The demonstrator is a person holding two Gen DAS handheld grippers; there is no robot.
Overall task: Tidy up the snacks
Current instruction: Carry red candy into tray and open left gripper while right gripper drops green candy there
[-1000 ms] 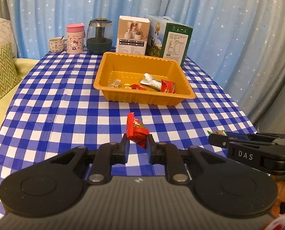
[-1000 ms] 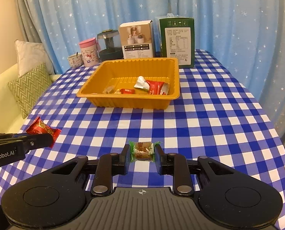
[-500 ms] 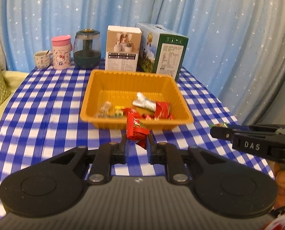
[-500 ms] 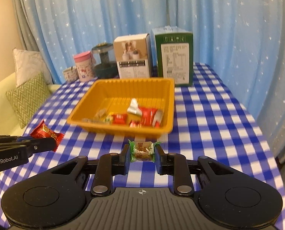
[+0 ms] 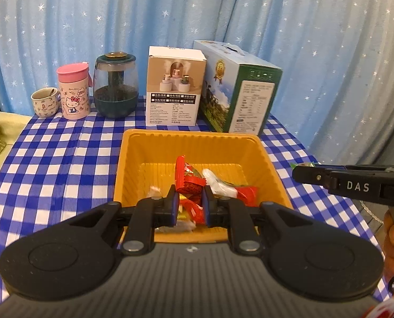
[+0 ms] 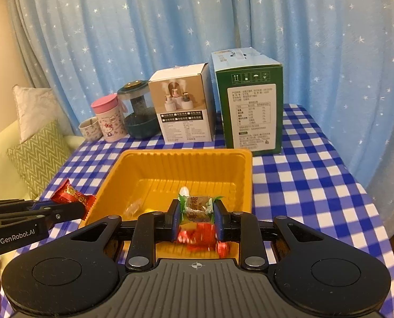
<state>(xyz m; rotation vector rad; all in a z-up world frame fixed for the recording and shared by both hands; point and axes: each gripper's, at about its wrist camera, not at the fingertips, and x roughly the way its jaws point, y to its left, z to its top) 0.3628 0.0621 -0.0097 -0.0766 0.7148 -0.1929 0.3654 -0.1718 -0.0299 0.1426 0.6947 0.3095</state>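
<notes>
Tablecloth (image 5: 51, 159): blue-and-white check, smooth under your tools.
Tray (image 6: 186, 164): orange ribbed plastic, rectangular, loose wrapped snacks inside.
Left gripper (image 5: 188, 201): your fingers pinch a crinkly red foil snack (image 5: 187, 179) over the tray.
Right gripper (image 6: 197, 213): your fingers clamp a green-ended brown candy (image 6: 197, 206) above the tray's near edge.

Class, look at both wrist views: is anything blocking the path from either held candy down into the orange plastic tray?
Nothing visible. The left gripper holds a red-wrapped candy, the right gripper a green-ended brown candy, both in front of the orange plastic tray, which is open-topped with only loose snacks inside.
</notes>
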